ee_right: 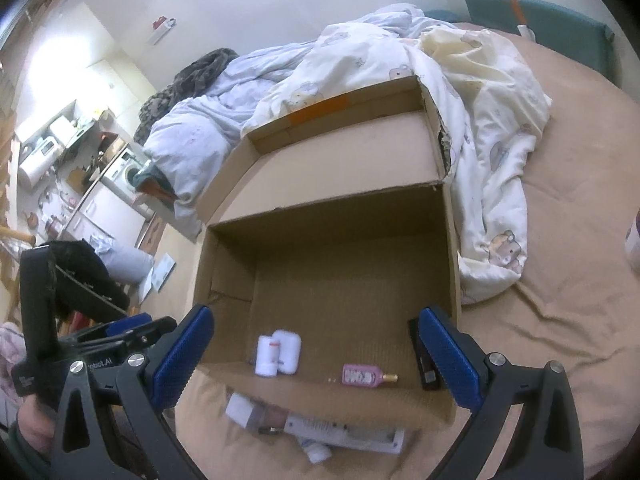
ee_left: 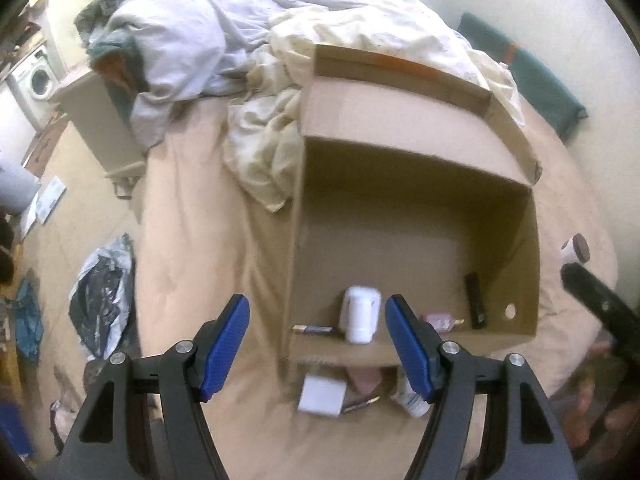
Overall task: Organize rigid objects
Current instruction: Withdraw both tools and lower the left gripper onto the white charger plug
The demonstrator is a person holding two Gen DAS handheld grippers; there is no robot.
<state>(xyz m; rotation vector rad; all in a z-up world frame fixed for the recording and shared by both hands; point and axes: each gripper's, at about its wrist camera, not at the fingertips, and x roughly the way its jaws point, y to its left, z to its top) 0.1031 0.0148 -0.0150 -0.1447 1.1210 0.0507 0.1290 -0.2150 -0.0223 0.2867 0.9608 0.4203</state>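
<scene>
An open cardboard box (ee_left: 408, 204) (ee_right: 332, 256) lies on the bed. Inside near its front wall are a white bottle (ee_left: 360, 314) (ee_right: 278, 352), a small pink bottle (ee_left: 440, 321) (ee_right: 362, 376), a black remote-like bar (ee_left: 475, 300) (ee_right: 424, 364) and a slim dark tube (ee_left: 313, 329). In front of the box lie a white square box (ee_left: 322, 394) (ee_right: 242, 408), a white tube (ee_right: 344, 434) (ee_left: 410, 394) and a pen (ee_left: 360, 404). My left gripper (ee_left: 318, 354) is open and empty above the box front. My right gripper (ee_right: 316, 358) is open and empty there too.
Crumpled white and cream bedding (ee_left: 256, 80) (ee_right: 460, 92) lies behind and beside the box. A jar (ee_left: 576, 250) lies on the bed at right. The floor at left holds a plastic bag (ee_left: 102, 296) and papers. A washing machine (ee_left: 36, 76) stands far left.
</scene>
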